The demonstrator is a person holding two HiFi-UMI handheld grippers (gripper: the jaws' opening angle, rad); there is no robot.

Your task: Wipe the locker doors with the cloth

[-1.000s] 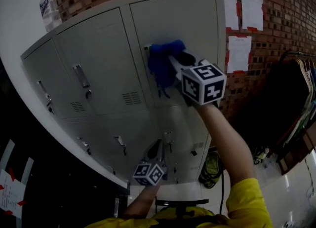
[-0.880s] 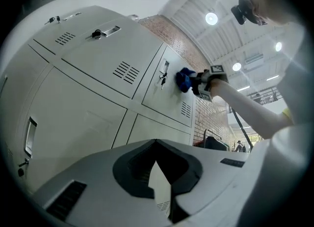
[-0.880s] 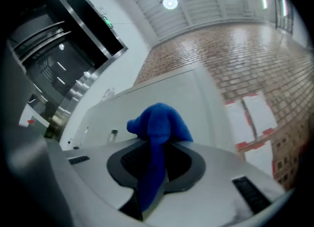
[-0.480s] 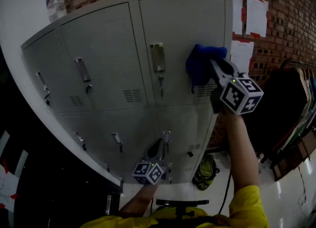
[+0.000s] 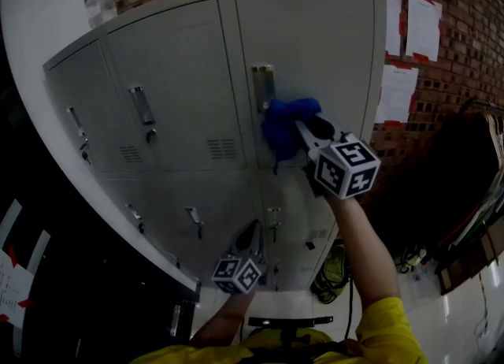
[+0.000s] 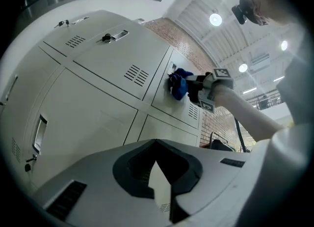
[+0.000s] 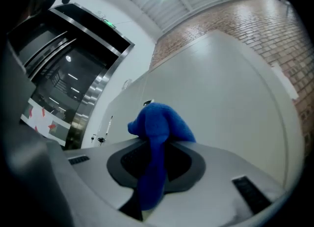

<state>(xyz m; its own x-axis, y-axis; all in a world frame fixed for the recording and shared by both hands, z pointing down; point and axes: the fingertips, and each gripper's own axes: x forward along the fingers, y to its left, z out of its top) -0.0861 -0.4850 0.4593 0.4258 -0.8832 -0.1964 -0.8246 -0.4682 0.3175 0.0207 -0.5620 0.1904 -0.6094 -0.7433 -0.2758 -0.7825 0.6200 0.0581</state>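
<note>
Cloth (image 5: 283, 120): blue, soft, light, limp. It bunches and a tail droops down. It will give under pressure and drag on the painted metal, not slide freely. Best held by a thick fold, with the wad proud of the jaw tips so only fabric meets the door.

Right gripper (image 5: 302, 129): jaws pinch the cloth through its middle. The bunch sits past the tips and the tail hangs back between the jaws.

Cloth sits against the upper right locker door (image 5: 319, 47), just below and right of the handle (image 5: 263, 87). Contact looks likely; I cannot tell how firm it is.

Right arm: stretched up and forward, forearm nearly straight, gripper pointing into the door.

Left gripper (image 5: 250, 238): low, close to the body, facing the lower doors. Jaws are pressed together with nothing between them; idle.
</note>
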